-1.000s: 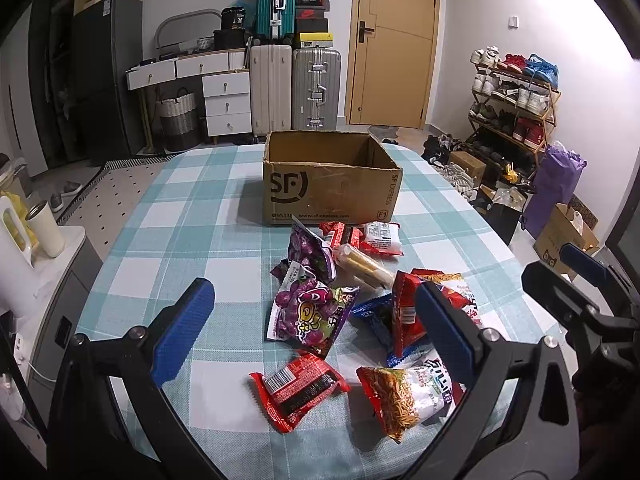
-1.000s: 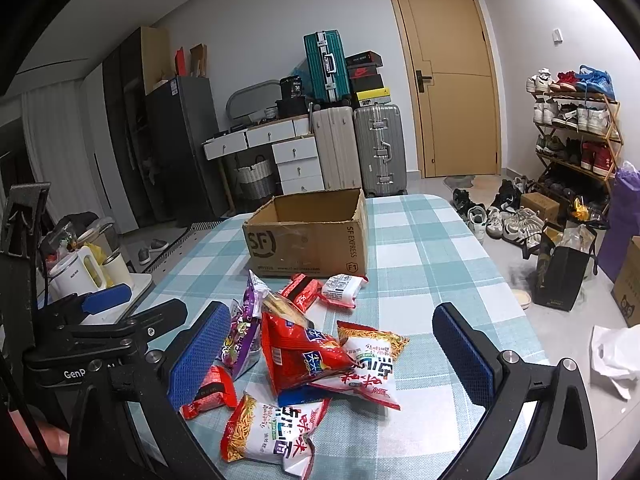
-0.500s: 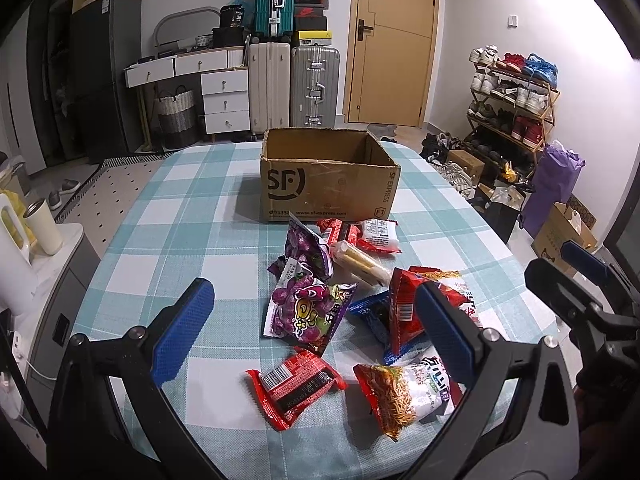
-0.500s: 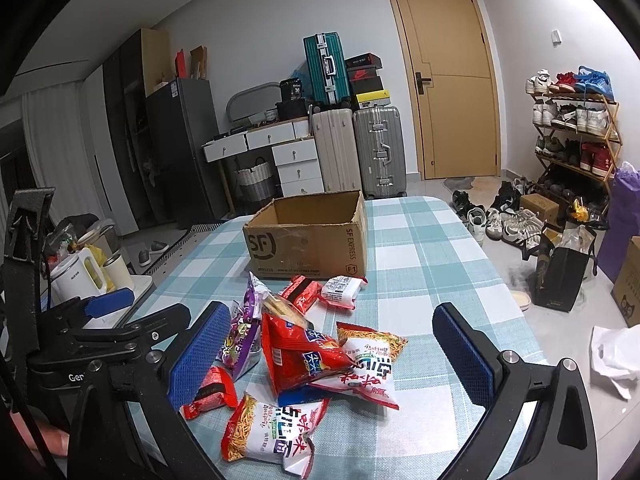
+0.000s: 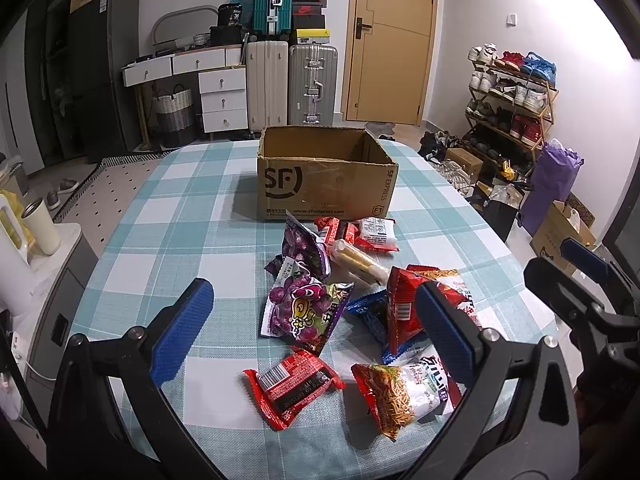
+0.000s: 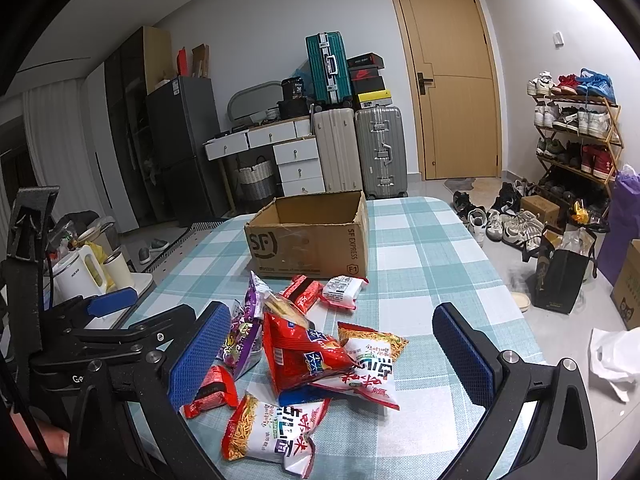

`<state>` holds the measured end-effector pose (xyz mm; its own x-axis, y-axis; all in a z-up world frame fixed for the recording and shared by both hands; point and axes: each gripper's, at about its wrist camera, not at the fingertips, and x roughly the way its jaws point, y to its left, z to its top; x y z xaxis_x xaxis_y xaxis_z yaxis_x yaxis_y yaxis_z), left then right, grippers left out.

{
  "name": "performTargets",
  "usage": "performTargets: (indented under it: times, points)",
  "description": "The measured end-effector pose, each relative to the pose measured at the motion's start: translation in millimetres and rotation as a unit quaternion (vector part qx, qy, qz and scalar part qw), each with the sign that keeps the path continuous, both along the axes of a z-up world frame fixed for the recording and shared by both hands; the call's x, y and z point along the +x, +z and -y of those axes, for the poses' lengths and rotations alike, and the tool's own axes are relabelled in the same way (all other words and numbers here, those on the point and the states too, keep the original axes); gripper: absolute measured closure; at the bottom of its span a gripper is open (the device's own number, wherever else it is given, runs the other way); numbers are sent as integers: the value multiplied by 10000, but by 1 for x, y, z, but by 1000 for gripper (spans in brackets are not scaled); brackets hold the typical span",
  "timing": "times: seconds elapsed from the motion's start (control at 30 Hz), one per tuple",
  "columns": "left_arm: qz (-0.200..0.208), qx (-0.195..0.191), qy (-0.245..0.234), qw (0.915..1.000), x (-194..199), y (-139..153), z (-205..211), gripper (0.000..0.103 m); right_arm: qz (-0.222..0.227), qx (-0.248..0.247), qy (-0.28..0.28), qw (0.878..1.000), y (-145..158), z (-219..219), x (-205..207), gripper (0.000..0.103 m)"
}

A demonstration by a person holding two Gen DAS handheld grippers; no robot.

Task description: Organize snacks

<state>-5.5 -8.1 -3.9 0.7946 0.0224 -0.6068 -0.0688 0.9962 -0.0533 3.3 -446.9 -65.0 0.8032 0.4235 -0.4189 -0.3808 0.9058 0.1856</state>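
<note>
Two handheld grippers hover over a table (image 5: 192, 200) w/ a teal-and-white checked cloth. The left gripper (image 5: 316, 320) has its blue-padded jaws spread wide, nothing between them; the right gripper (image 6: 332, 356) is likewise wide apart and holds nothing. In the left wrist view, the right gripper's black frame shows at the far right edge.

Snacks lie in a loose pile near the table's middle, on the near side of an open cardboard box (image 5: 324, 184) marked "SF", which stands upright toward the far end; its inside isn't visible from here. Nearest the left gripper: a small red packet (image 5: 294, 384) flat on the cloth, and just right of it a noodle-snack bag (image 5: 404, 392). Beyond those, a purple grape-candy bag (image 5: 304, 308), w/ a 2nd purple bag (image 5: 304, 248) standing tilted behind it. A red chip bag (image 5: 404, 308) sits propped up to the right, overlapping a blue packet (image 5: 370, 312). A pale wafer roll pack (image 5: 356, 262) lies between the purple bags and the red bag. Closest to the box: a white-and-red packet (image 5: 378, 232) & a red packet (image 5: 334, 228) beside it.

Room bg: suitcases (image 5: 292, 80), a wooden door (image 5: 392, 40), a shoe rack (image 5: 512, 100) on the right.
</note>
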Motion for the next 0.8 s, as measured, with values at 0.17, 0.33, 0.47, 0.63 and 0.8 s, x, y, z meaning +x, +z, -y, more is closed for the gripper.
performTargets:
  times: [0.17,0.33,0.47,0.63,0.8]
  points:
    - [-9,-6,-2,10000,1,0,0,3,-5,-18,9,10000,0,0,0,0]
    - [-9,-12,-5,10000,1,-1,0,3,0,-12,2,10000,-1,0,-1,0]
    - [-21,-11,0,10000,1,-2,1,3,0,-2,5,10000,-1,0,-1,0]
    - [-20,-14,7,10000,2,-1,0,3,-6,-10,10,10000,-1,0,-1,0]
    - [-34,-29,14,10000,2,-2,-1,3,-16,10,15,10000,0,0,0,0]
